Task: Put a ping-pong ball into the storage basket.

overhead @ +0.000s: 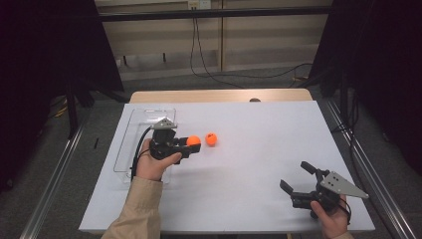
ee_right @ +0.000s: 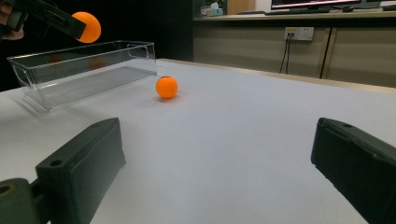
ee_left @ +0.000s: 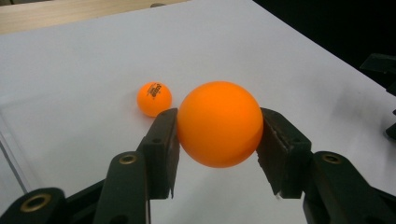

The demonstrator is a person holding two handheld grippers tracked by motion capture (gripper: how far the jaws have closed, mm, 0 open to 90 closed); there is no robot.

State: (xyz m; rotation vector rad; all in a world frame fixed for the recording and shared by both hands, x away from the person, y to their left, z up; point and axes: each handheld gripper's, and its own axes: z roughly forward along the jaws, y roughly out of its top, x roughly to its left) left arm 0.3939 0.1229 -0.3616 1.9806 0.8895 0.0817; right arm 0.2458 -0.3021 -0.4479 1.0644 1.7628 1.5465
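An orange ball [ee_left: 219,123] is clamped between the jaws of the left gripper [overhead: 191,146] and held up off the white table [overhead: 259,164] — just beside the clear tray [ee_right: 84,70]. A second orange ball [overhead: 211,139] is seen resting on the table nearby. The right gripper [overhead: 297,179] is held low near the front edge — jaws spread wide, nothing between them

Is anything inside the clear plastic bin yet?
The clear bin looks empty in the right gripper view. From above, the left hand and left gripper cover part of it.
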